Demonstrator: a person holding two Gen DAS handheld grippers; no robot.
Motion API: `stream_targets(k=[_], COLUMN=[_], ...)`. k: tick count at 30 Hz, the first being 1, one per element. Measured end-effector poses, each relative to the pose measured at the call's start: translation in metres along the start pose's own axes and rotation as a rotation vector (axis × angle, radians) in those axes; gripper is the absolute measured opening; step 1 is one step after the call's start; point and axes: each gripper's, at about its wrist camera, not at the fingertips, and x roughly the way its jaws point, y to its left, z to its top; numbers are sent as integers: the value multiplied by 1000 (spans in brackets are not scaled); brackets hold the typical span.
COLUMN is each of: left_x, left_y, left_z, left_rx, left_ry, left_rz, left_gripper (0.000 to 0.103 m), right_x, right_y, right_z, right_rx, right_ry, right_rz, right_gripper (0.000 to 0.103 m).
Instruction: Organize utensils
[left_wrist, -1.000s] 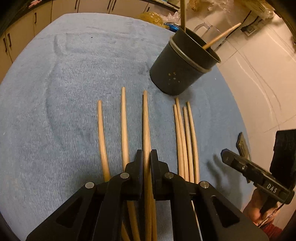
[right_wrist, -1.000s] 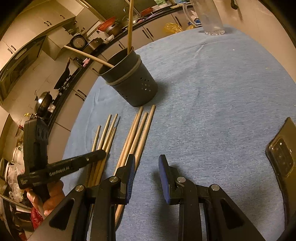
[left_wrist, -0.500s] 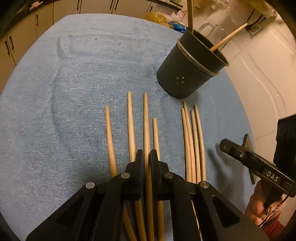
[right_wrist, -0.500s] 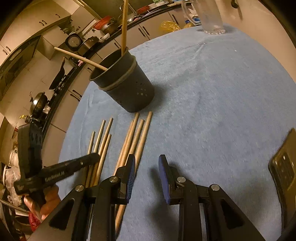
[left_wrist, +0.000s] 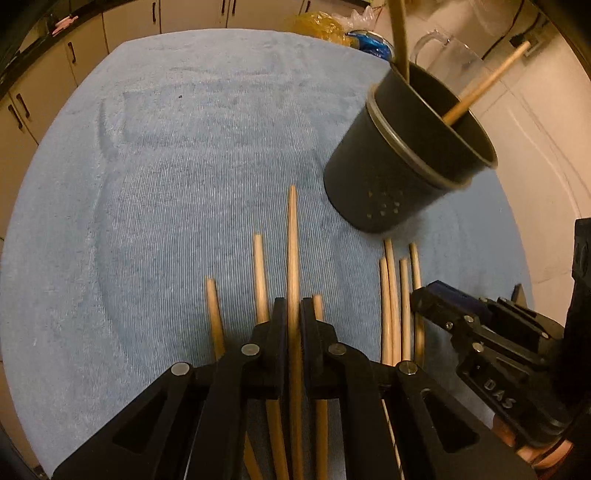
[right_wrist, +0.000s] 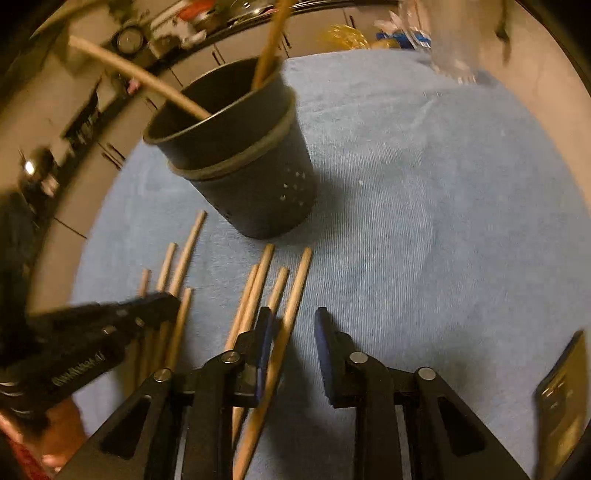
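In the left wrist view my left gripper (left_wrist: 293, 314) is shut on one wooden chopstick (left_wrist: 293, 240), whose tip points toward the dark perforated holder (left_wrist: 388, 177). Two chopsticks stand in the holder. Several loose chopsticks (left_wrist: 260, 277) lie on the blue towel (left_wrist: 166, 184) under and beside the jaws. A second bundle (left_wrist: 393, 295) lies to the right, and my right gripper (left_wrist: 434, 295) is over it. In the right wrist view the right gripper (right_wrist: 293, 321) is closing with one chopstick (right_wrist: 297, 284) between its jaws. That stick lies by the left pad and apart from the right pad. The holder (right_wrist: 251, 173) stands just beyond.
A dark phone (right_wrist: 561, 398) lies on the towel at the right edge. A clear glass jug (left_wrist: 447, 55) and a yellow bag (left_wrist: 317, 22) sit behind the holder. Cabinets run along the far left past the towel's edge (left_wrist: 110, 55).
The left gripper has carried its chopstick forward toward the holder, away from the loose ones. The right gripper has swung left over the right bundle, and its jaws have narrowed around one stick.
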Motion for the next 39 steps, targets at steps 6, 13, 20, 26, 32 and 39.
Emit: stream_targets(k=[6,13,20,26,32,39], left_x=[-14,-66,-119,-150,-167,-182], left_y=[8,17,8,-1,-5,-15], left_z=[-24,-58,-79,-92,-97,-103], left_rx=[6,-2,-3,5,4,16], left_ry=[-56,-226,-373,-453,-491,-524], left_rz=[-39,-97,-49,-32,-27,-19], left_gripper=[6,6,6,6,6,6], right_x=[-5,-44,-97,-132,-149,-171], right_y=[-17,-42,-40,-24,-20,-19], right_z=[-2,-22,-39,-55,-63,-72], right_rx=[39,96,52,20,18,-3], right_ry=[-8,-103,-285,-423,-493,-562], right_rz=[4,157,236,280,300,302], right_gripper=[6,6,6,6,6,6])
